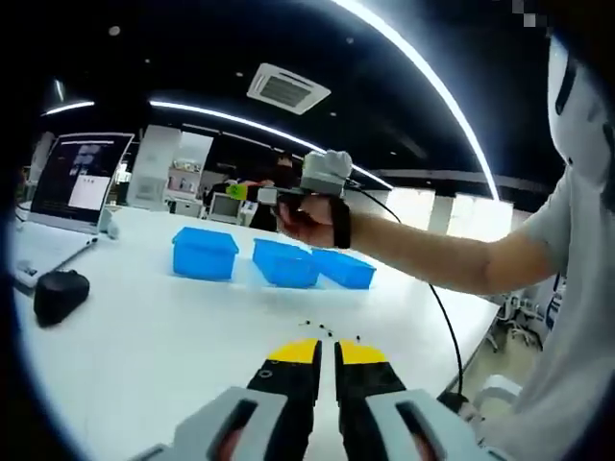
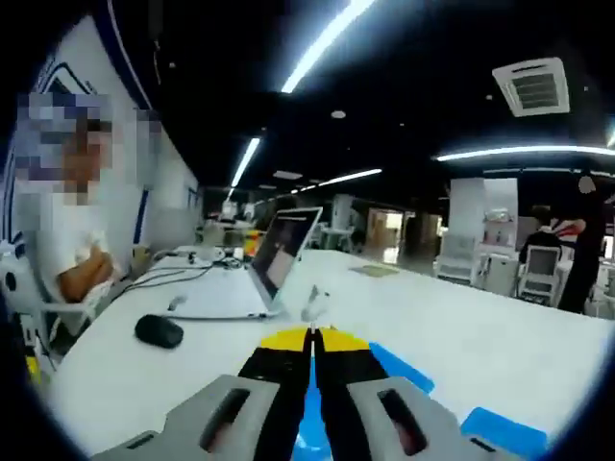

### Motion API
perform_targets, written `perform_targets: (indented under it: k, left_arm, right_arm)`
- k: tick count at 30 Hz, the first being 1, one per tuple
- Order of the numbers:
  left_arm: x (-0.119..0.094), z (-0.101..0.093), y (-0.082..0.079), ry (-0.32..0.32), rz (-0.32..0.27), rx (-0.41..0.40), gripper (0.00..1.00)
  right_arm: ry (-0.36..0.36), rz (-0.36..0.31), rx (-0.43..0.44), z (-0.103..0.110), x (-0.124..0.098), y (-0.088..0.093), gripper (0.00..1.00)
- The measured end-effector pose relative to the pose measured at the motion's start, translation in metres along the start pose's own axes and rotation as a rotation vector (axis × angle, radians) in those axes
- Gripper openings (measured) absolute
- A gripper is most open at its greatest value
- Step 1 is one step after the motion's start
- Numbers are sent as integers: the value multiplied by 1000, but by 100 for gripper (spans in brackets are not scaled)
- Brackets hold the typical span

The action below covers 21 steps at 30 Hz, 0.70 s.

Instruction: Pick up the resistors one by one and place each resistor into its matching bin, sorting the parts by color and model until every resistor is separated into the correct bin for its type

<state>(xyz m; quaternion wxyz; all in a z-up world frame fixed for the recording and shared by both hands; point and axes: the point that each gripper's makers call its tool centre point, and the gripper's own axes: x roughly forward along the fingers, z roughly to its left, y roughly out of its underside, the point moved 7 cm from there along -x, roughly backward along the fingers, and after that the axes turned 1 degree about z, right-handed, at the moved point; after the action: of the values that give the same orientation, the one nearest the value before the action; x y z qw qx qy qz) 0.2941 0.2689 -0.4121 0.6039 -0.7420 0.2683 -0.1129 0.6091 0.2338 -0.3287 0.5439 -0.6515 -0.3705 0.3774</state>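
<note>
In the left gripper view, the left gripper (image 1: 327,348) is hovering low over the white table (image 1: 163,336), its yellow-tipped jaws sitting close together with only a narrow slit between them and nothing caught there. Just beyond the jaw tips, a few tiny dark resistors (image 1: 322,331) are lying loose on the table, too small to tell apart by colour or model. Farther beyond the resistors, three blue bins (image 1: 205,253) are standing in a row, the nearest wearing a lid, all well apart from the resistors. Above the bins, a person's hand (image 1: 306,221) is holding the right gripper (image 1: 238,192) up in the air, its tip pointing away toward the laptop (image 1: 72,192) side; from this angle I cannot tell how those jaws are standing. A black mouse (image 1: 60,293) is resting on the table near the laptop, well off from the bins. In the right gripper view, the right gripper (image 2: 309,336) is showing its jaws pressed together with nothing between them, and they are floating above a blue bin (image 2: 399,370). Beyond that bin, the laptop (image 2: 279,254) is standing open, with the mouse (image 2: 159,331) beside it, and a seated person (image 2: 72,250) is leaning at the table's far edge.
</note>
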Motion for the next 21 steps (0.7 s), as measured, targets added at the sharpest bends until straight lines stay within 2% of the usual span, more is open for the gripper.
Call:
perform_targets:
  k: [2,4,7,9,11,12,14,21]
  left_arm:
    - [-3,2,-1,-8,-2,21,9]
    - [-5,7,-1,-38,13,85,9]
    - [-5,8,1,-33,10,59,9]
    - [-4,7,2,-29,15,59,9]
    - [-3,6,2,-21,15,56,9]
    - [-3,4,2,-18,14,55,9]
    - [-2,3,3,-15,13,54,9]
    - [1,2,7,-5,26,52,9]
  right_arm:
    - [0,1,19,-1,4,4,5]
    - [18,10,28,-8,8,10,5]
    - [43,46,18,-14,13,22,6]
    - [71,59,39,-30,19,29,16]
    - [104,78,109,-40,21,34,32]
    - [112,70,92,-43,20,32,34]
    - [124,58,57,-39,14,28,32]
    - [111,45,41,-47,6,24,25]
